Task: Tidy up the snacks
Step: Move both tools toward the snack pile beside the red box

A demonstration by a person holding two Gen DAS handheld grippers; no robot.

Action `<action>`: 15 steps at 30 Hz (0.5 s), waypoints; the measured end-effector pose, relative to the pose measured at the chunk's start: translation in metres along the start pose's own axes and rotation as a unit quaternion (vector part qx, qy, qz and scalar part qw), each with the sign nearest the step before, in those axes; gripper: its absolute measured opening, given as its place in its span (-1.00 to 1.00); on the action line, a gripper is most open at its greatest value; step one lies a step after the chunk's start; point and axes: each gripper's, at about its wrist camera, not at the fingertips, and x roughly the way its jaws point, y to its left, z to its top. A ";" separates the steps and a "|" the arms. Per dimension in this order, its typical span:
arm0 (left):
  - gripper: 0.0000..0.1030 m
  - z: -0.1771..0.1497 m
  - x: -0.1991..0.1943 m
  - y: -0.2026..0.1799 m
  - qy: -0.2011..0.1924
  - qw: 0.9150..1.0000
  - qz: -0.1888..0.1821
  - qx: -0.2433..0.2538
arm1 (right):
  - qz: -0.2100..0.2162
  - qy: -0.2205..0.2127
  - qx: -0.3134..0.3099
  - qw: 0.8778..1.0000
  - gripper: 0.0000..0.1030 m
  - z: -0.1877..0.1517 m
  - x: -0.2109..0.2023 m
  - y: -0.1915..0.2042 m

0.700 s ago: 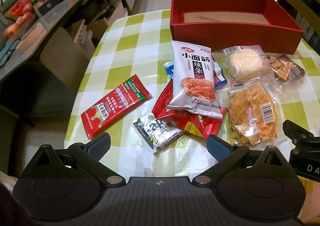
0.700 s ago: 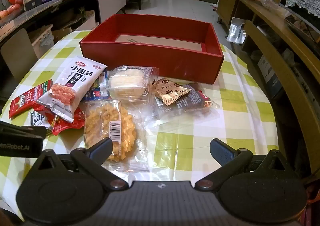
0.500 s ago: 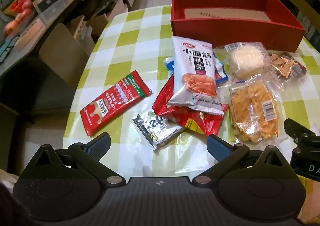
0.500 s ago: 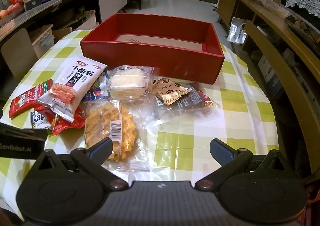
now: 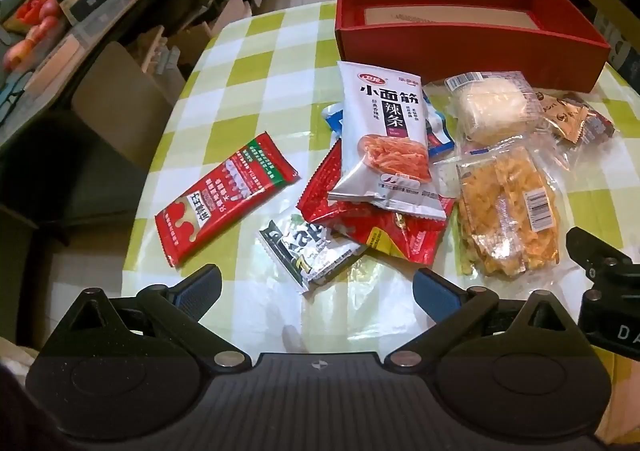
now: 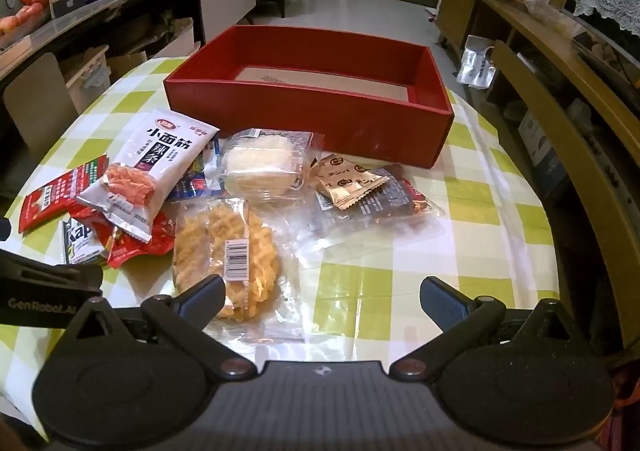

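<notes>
Snacks [image 5: 384,155] lie heaped on the bench [image 5: 256,63], near the empty red box [image 5: 460,47]. Both grippers [image 5: 316,283] [image 6: 320,295] hover wide. Overlapping slippery packets risk dragging neighbours off the bench edge.

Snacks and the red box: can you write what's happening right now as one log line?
stage: before first pick | left gripper: open, empty | right gripper: open, empty | red box: no snacks visible inside | snack packets: on table

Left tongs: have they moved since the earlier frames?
Yes. The left tongs pulled back and up: the red box sits higher in the left wrist view.
</notes>
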 end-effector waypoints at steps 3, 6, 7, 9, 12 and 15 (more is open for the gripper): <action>0.99 0.000 -0.001 0.001 -0.001 1.000 -0.003 0.003 | 0.000 0.002 -0.003 1.000 1.00 -0.001 0.001 0.001; 0.99 0.000 -0.001 0.000 -0.001 1.000 -0.005 0.005 | 0.002 0.003 -0.003 1.000 1.00 -0.001 0.001 0.001; 0.99 -0.001 -0.001 0.000 0.000 1.000 -0.005 0.005 | 0.002 0.003 -0.003 1.000 1.00 -0.001 0.001 0.001; 0.99 -0.001 -0.001 0.000 0.000 1.000 -0.006 0.005 | 0.002 0.004 -0.003 1.000 1.00 -0.001 0.001 0.001; 0.99 -0.001 -0.001 0.000 -0.001 1.000 -0.007 0.005 | 0.003 0.004 -0.003 1.000 1.00 -0.001 0.001 0.001; 0.99 -0.001 -0.001 0.000 -0.001 1.000 -0.007 0.006 | 0.006 0.005 -0.004 1.000 1.00 -0.001 0.002 0.001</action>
